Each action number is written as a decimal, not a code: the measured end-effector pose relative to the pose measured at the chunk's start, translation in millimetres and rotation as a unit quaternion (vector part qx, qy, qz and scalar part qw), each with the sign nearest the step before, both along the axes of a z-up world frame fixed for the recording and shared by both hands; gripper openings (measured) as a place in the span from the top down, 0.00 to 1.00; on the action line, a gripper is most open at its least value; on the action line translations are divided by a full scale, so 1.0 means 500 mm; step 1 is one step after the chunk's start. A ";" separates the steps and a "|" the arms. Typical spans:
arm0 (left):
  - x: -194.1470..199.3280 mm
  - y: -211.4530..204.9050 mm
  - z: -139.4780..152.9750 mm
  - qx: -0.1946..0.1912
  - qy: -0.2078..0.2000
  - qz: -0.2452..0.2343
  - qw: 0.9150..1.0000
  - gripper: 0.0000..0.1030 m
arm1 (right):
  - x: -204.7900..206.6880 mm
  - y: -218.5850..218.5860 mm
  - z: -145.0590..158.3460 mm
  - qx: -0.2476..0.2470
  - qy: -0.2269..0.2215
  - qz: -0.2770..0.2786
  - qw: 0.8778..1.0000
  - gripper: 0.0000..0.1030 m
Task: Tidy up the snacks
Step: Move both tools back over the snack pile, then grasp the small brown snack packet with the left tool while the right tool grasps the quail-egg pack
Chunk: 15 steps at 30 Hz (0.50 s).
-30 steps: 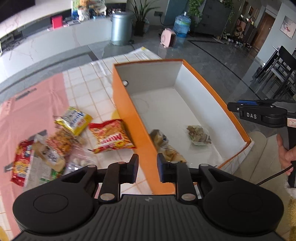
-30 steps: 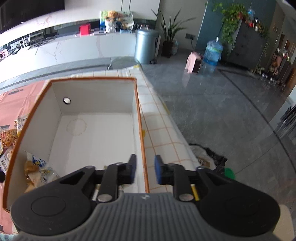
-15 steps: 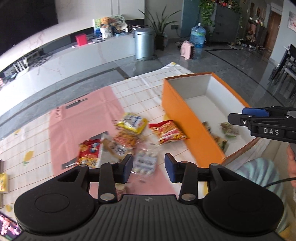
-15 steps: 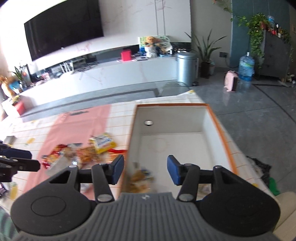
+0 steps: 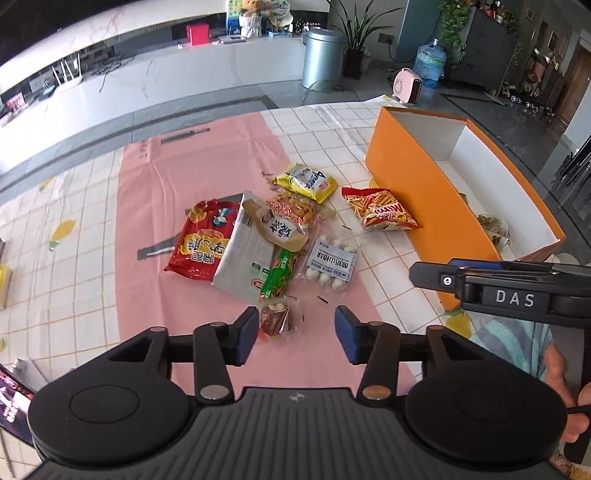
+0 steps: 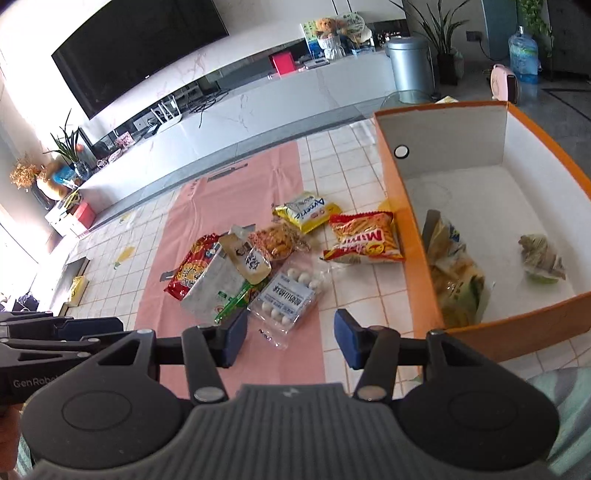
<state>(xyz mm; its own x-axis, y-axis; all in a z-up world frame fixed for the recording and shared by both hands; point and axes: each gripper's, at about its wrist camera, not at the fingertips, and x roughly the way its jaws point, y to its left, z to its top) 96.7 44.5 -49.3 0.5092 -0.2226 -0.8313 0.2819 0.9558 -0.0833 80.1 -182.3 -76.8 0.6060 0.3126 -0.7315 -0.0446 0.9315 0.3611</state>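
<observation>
Left gripper (image 5: 294, 334) and right gripper (image 6: 290, 339) both held spread, empty, above snack pile (image 5: 273, 236); orange box (image 6: 413, 236) beside.

A silver bin (image 5: 322, 57) stands on the grey floor past the table's far edge. Right of the bin are a potted plant (image 5: 356, 35), a pink heater (image 5: 407, 85) and a water jug (image 5: 430, 62). Left of the bin runs a white counter (image 6: 258, 107), with a red box (image 6: 282, 62) on it and a black TV (image 6: 136, 48) above.

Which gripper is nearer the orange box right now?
Right. The right gripper hangs open just beside the orange box's near corner; the left gripper, also open, hovers farther off over the snack pile on the pink mat.
</observation>
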 end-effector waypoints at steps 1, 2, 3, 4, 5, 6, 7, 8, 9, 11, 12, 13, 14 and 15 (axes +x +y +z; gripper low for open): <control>0.005 0.001 -0.007 -0.002 0.003 0.000 1.000 0.39 | 0.006 0.005 -0.006 -0.001 0.004 -0.001 1.000 0.43; 0.011 0.001 -0.017 -0.002 0.009 0.002 1.000 0.39 | 0.012 0.010 -0.012 -0.004 0.006 -0.002 1.000 0.41; 0.018 0.001 -0.026 -0.002 0.015 0.002 1.000 0.39 | 0.019 0.013 -0.016 -0.007 0.007 -0.003 1.000 0.38; 0.024 0.001 -0.036 -0.002 0.021 0.003 1.000 0.38 | 0.026 0.017 -0.021 -0.009 0.010 -0.003 1.000 0.37; 0.032 0.003 -0.050 -0.003 0.029 0.005 1.000 0.37 | 0.036 0.020 -0.028 -0.011 0.014 -0.003 1.000 0.37; 0.040 0.004 -0.061 -0.003 0.036 0.008 0.999 0.36 | 0.046 0.023 -0.034 -0.010 0.020 -0.004 1.000 0.36; 0.048 0.005 -0.073 -0.002 0.042 0.011 0.999 0.35 | 0.055 0.025 -0.041 -0.009 0.026 -0.006 1.000 0.35; 0.056 0.008 -0.086 -0.003 0.049 0.015 0.999 0.35 | 0.066 0.028 -0.051 -0.006 0.033 -0.009 0.999 0.35; 0.063 0.010 -0.098 -0.002 0.056 0.019 0.998 0.35 | 0.075 0.029 -0.060 -0.004 0.039 -0.010 0.999 0.35; 0.078 0.013 -0.120 -0.001 0.069 0.028 0.997 0.35 | 0.095 0.036 -0.080 -0.002 0.054 -0.015 0.998 0.34; 0.083 0.015 -0.129 -0.001 0.074 0.031 0.997 0.35 | 0.105 0.039 -0.089 -0.001 0.061 -0.017 0.998 0.33; 0.089 0.017 -0.137 -0.004 0.080 0.034 0.996 0.35 | 0.114 0.043 -0.099 0.001 0.068 -0.019 0.998 0.32; 0.095 0.019 -0.146 -0.007 0.086 0.034 0.996 0.34 | 0.123 0.047 -0.108 0.003 0.075 -0.022 0.997 0.30; 0.099 0.021 -0.153 -0.010 0.090 0.035 0.995 0.32 | 0.132 0.050 -0.117 0.006 0.081 -0.025 0.996 0.26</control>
